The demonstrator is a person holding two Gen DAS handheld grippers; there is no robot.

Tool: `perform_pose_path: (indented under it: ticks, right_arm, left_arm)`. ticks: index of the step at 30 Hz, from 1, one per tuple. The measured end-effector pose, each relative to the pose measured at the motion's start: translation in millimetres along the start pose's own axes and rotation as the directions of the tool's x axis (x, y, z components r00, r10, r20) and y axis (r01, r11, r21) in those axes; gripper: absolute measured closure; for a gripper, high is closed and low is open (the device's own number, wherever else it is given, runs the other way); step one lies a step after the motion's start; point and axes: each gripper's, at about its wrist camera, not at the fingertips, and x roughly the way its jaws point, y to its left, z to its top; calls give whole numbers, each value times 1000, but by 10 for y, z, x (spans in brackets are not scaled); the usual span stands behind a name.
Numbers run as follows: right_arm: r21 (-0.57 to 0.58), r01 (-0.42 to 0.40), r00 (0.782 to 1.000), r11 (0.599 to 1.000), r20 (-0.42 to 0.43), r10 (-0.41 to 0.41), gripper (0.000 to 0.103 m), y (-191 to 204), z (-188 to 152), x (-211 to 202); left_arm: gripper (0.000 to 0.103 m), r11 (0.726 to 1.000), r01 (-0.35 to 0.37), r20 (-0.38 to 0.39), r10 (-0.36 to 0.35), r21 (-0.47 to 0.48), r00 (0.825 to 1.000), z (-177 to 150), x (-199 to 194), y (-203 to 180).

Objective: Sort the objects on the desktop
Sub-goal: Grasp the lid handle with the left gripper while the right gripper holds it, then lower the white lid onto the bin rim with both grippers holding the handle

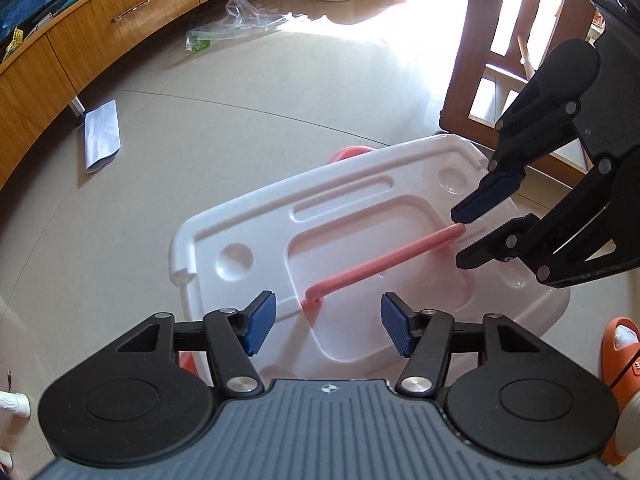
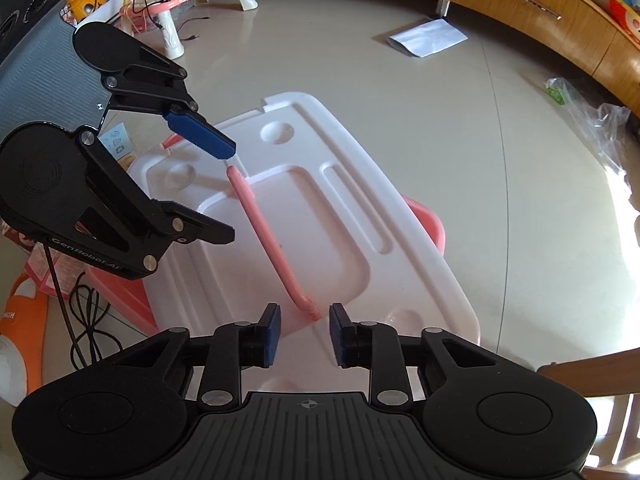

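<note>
While the white moulded plastic tray (image 1: 240,216) holds only a long pink plastic handle (image 1: 384,258) in its central recess, that handle runs diagonally between both tools. Left tool (image 1: 328,322) and right tool (image 2: 305,334) both gape, released, one at each end.

One white moulded plastic tray (image 1: 240,220), with one long pink plastic stick (image 1: 384,260) lying on it. Two round dimples (image 2: 277,132) show near the tray's corners, one long slot (image 1: 344,196).

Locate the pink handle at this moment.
The pink handle lies across the white lid's central recess, one end by the left gripper, the other by the right gripper.
</note>
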Motion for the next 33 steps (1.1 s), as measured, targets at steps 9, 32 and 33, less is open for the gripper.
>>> perform_pose_path:
  ticks: [9, 32, 33]
  right_arm:
    - [-16, 25, 1000, 1000, -18, -25, 91, 14, 13, 75]
    - [-83, 109, 994, 991, -4, -109, 94, 103, 180, 116]
    - [-91, 115, 993, 989, 0, -115, 94, 114, 196, 118]
  left_arm:
    - [72, 1000, 29, -4, -29, 6, 1000, 24, 92, 0]
    - [90, 1000, -11, -112, 12, 8, 994, -102, -70, -189]
    - [90, 1000, -10, -116, 11, 11, 993, -110, -74, -199]
